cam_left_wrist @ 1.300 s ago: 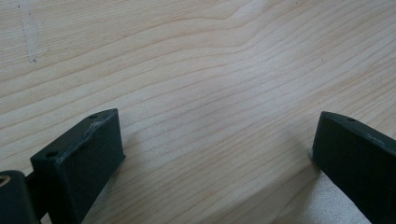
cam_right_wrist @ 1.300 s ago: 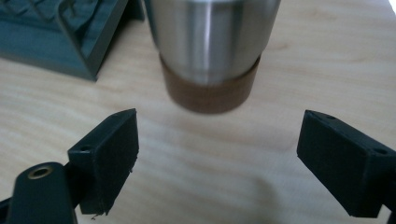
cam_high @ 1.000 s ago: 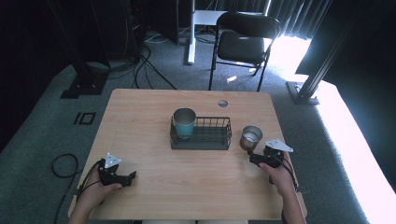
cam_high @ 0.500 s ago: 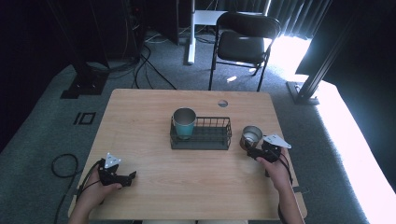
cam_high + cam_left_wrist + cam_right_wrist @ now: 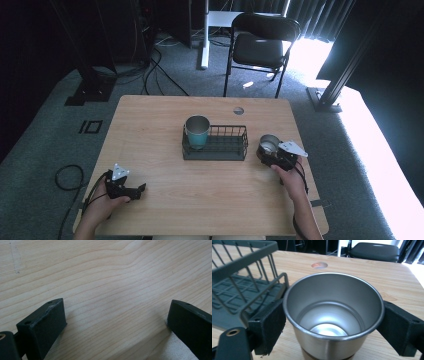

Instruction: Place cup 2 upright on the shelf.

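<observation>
At the near left corner of the wooden table (image 5: 150, 130), the left gripper (image 5: 131, 190) is resting low on the bare boards in the person's left hand (image 5: 102, 202), its jaws pointing toward the table's right side; in the left gripper view the two black jaws are standing wide apart with nothing but wood grain lying between them. Moving toward the middle, a dark wire basket (image 5: 225, 142) is sitting on the tabletop, and a steel cup with a teal lower body (image 5: 197, 131) is standing upright inside its left end. Just beside the basket's right end, a second stainless steel cup (image 5: 269, 145) is standing upright on the table, mouth up and showing a shiny, empty inside in the right gripper view (image 5: 332, 315). The right gripper (image 5: 267, 154), held by the person's right hand (image 5: 289, 181), is reaching in from the near right, and its jaws are bracketing this cup, one pad lying against the left wall just under the rim and the other pressing at the right wall, so the cup is sitting squarely between them in a pinch. In that view the basket (image 5: 242, 285) is lying close at the cup's left, a corner wire nearly meeting the left jaw. Beyond the table's far edge, a black folding chair (image 5: 262, 45) is standing on the grey carpet.
</observation>
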`<act>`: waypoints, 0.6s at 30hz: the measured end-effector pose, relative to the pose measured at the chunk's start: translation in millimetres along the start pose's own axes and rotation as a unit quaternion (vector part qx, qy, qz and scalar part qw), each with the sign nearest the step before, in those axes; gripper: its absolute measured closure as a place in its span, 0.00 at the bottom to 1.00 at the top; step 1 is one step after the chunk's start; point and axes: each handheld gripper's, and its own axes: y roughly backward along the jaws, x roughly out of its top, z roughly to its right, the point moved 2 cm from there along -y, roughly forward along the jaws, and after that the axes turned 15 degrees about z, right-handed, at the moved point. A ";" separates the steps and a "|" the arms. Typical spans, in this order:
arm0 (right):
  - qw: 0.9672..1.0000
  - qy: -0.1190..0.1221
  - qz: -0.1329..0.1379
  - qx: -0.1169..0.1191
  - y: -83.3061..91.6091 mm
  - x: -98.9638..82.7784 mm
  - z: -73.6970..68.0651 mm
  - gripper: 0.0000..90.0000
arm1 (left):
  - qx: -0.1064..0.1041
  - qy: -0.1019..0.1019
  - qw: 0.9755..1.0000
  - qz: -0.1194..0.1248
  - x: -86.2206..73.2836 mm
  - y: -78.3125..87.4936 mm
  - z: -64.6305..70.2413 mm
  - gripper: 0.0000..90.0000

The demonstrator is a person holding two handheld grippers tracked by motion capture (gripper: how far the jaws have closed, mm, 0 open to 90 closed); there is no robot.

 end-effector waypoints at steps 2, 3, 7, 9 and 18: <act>1.000 -0.016 0.003 0.001 -1.8 -0.6 -0.5 0.14 | 0.000 0.000 1.000 0.000 0.0 0.0 -0.1 0.03; 1.000 -0.013 0.005 -0.001 -2.7 -0.8 -1.0 0.14 | 0.000 0.000 1.000 0.000 0.0 0.0 0.0 0.03; 1.000 -0.015 0.007 -0.005 -5.4 -0.8 -1.8 0.14 | 0.000 0.000 1.000 0.000 0.0 0.0 -0.1 0.03; 1.000 -0.016 0.007 -0.006 -6.3 0.2 -2.2 0.14 | 0.000 0.000 1.000 0.000 0.0 0.0 0.0 0.03; 1.000 -0.007 -0.005 -0.008 -6.4 3.4 -0.7 0.16 | 0.000 0.000 1.000 0.000 0.0 0.0 0.0 0.03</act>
